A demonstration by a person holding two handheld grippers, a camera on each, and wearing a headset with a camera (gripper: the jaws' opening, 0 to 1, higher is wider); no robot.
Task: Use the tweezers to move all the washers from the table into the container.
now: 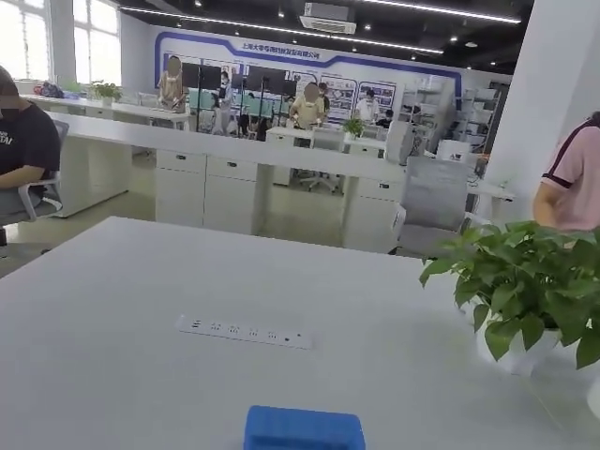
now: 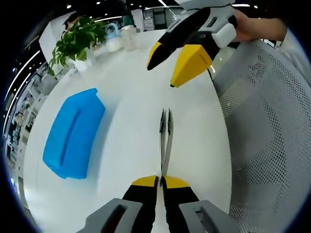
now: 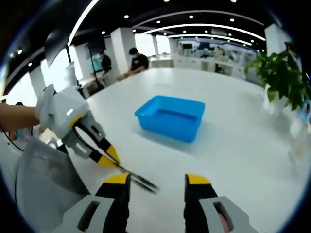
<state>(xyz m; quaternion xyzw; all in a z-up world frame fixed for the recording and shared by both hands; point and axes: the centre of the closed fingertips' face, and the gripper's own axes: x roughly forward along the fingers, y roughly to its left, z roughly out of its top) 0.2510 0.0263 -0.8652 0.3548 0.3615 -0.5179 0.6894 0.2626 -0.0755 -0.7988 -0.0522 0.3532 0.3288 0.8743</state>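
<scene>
— While the left claw point(image 2: 160, 180) sat clamped on the tweezers point(image 2: 166, 138), where was the container point(image 3: 171, 116)?
— Well apart, out on the white table point(image 3: 233, 145), bare top all round it. The right claw point(image 3: 156, 179) was spread, gripping nothing.
— And the edges?
— A mesh chair point(image 2: 267, 126) beside the near edge; a plant point(image 1: 525, 281) and power strip point(image 1: 246, 331) farther in, with an open office behind.

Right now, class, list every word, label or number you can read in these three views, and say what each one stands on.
Nothing reads clearly enough to quote.
Wall banner: a line of characters, too small and blurred to read.
Dark shirt of the seated person: white letters, cut off by the frame edge, unreadable.
Power strip: tiny marks, illegible.
Blue container: no lettering visible.
</scene>
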